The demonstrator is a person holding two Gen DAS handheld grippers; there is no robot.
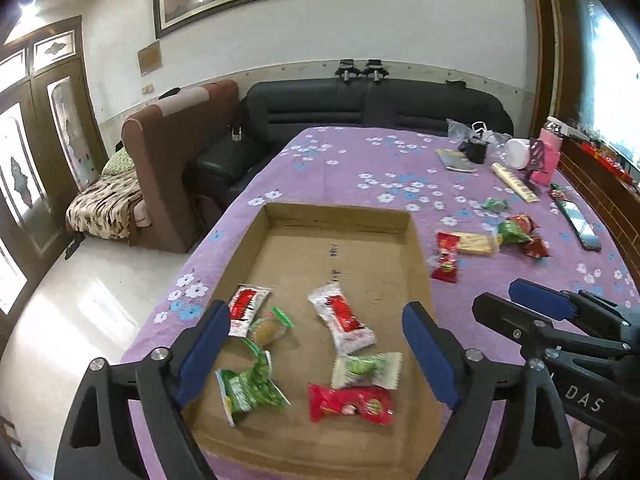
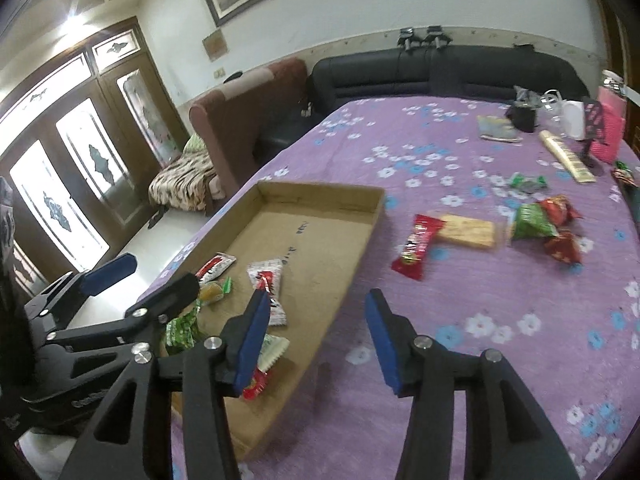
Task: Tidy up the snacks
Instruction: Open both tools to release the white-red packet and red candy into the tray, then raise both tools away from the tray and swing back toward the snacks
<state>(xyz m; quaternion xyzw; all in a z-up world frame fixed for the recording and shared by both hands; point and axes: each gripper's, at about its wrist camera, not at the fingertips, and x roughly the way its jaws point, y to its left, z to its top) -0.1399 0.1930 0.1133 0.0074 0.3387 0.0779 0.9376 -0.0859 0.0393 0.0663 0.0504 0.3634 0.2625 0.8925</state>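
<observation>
A shallow cardboard tray (image 1: pixel 416 240) (image 2: pixel 360 216) lies on the purple flowered cloth. Several wrapped snacks lie in its near half: two white-and-red packets (image 1: pixel 344 320), green packets (image 1: pixel 248 388) and a red one (image 1: pixel 352 402). My left gripper (image 1: pixel 316 344) is open and empty above them. My right gripper (image 2: pixel 316 336) is open and empty over the tray's right wall; it also shows in the left wrist view (image 1: pixel 520 300). More snacks lie loose on the cloth to the right: a red packet (image 2: pixel 416 246), a tan wafer pack (image 2: pixel 466 230) and green and red packets (image 2: pixel 536 220).
At the table's far right stand a pink box (image 2: pixel 610 132), a white cup (image 2: pixel 574 120), a black pouch (image 2: pixel 522 116), a booklet (image 2: pixel 498 128) and a long cream pack (image 2: pixel 566 156). A phone (image 1: pixel 580 224) lies by the right edge. Sofas (image 1: pixel 360 104) stand behind the table.
</observation>
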